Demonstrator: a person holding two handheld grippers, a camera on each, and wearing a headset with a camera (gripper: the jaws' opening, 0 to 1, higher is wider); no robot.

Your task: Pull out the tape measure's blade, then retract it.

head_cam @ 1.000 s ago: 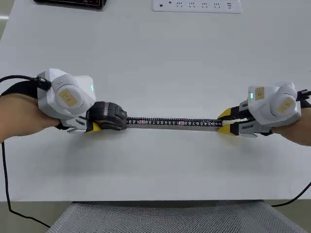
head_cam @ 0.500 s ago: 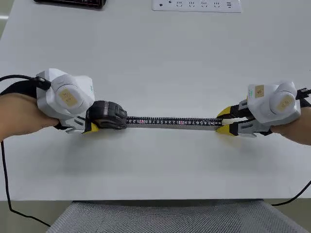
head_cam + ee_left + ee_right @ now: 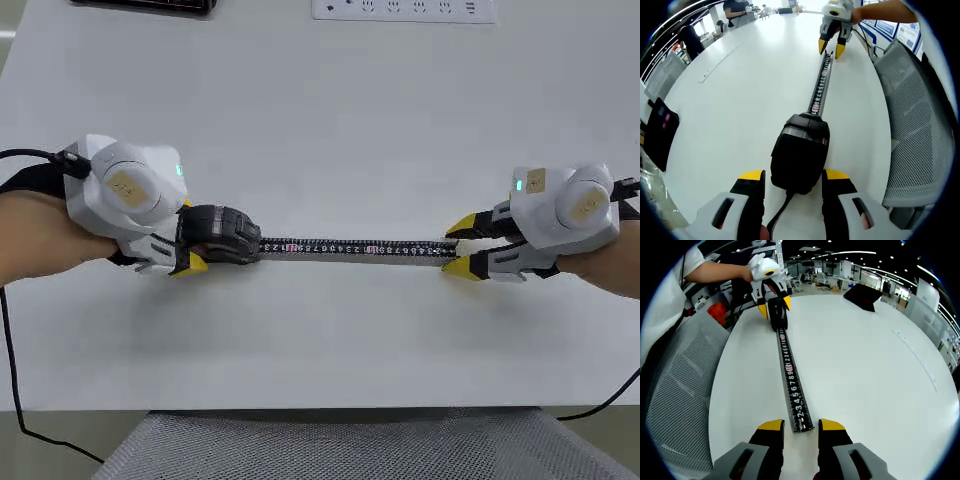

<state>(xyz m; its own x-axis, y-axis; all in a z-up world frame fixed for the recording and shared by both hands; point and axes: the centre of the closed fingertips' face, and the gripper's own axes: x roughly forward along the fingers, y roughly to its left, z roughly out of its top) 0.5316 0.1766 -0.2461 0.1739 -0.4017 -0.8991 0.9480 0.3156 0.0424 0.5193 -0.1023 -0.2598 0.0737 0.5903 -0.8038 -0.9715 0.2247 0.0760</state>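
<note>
My left gripper is shut on the black tape measure case, which rests on the white table. In the left gripper view, yellow-tipped fingers flank the case. The blade lies flat, stretched rightward across the table. Its end sits between the spread jaws of my right gripper, which is open. In the right gripper view the blade tip lies in the gap of that gripper, untouched by either finger. The blade runs to the case.
A white power strip and a dark flat device lie at the table's far edge. A grey mesh chair sits below the near edge. Cables trail from both grippers.
My right gripper's jaws have spread and let go of the blade tip. The left gripper has rolled slightly with the case. The blade stays pulled out at about the same length.
</note>
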